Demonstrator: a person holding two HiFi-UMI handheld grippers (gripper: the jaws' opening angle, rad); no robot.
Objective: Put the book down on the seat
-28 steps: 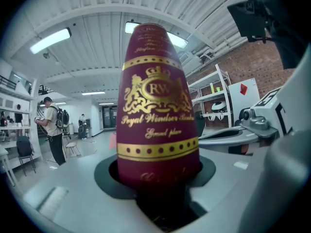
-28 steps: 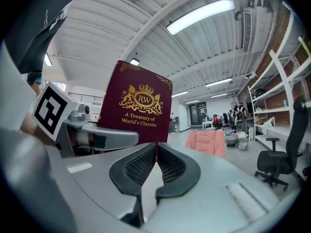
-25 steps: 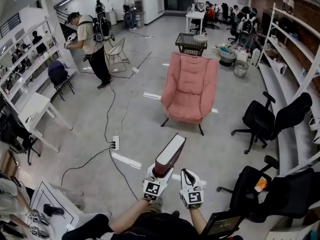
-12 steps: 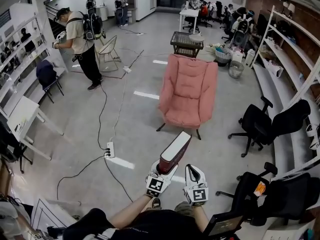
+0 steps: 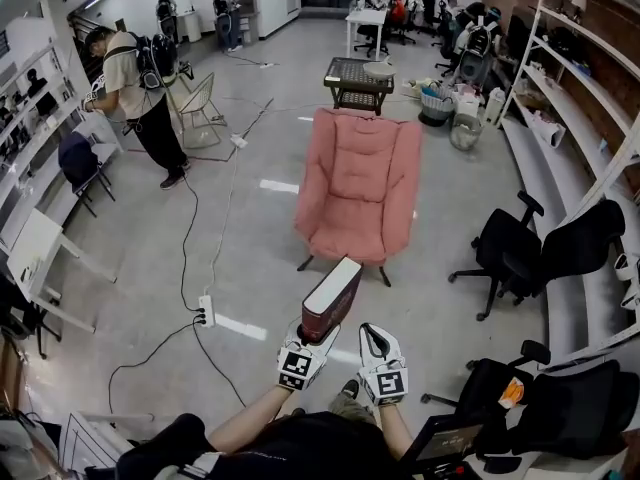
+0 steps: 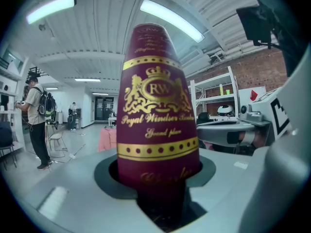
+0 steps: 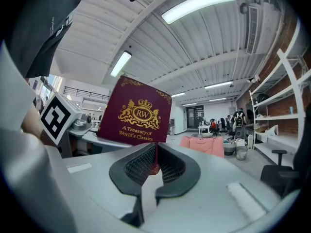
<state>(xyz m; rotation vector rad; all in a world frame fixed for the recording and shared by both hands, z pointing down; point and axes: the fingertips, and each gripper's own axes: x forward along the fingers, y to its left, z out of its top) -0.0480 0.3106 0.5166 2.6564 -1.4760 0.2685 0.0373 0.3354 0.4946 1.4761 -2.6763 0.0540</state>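
A thick maroon book (image 5: 332, 300) with gold print stands up out of my left gripper (image 5: 312, 334), whose jaws are shut on its lower end; in the left gripper view the spine of the book (image 6: 158, 115) fills the middle above the left gripper (image 6: 160, 198). My right gripper (image 5: 375, 341) is beside it, shut and empty. In the right gripper view the right gripper (image 7: 154, 166) has its pads together, with the book's cover (image 7: 136, 113) behind them. The pink armchair (image 5: 355, 183) stands ahead on the floor, its seat (image 5: 350, 236) bare.
Black office chairs (image 5: 520, 243) and long shelves (image 5: 590, 98) line the right side. A person (image 5: 135, 83) stands at far left near white tables (image 5: 45, 243). A cable and power strip (image 5: 205, 310) cross the floor. A wire table (image 5: 360, 76) is behind the armchair.
The armchair has come nearer and shifted slightly left in view. Both grippers and the book have moved a little left together; the grip is the same.
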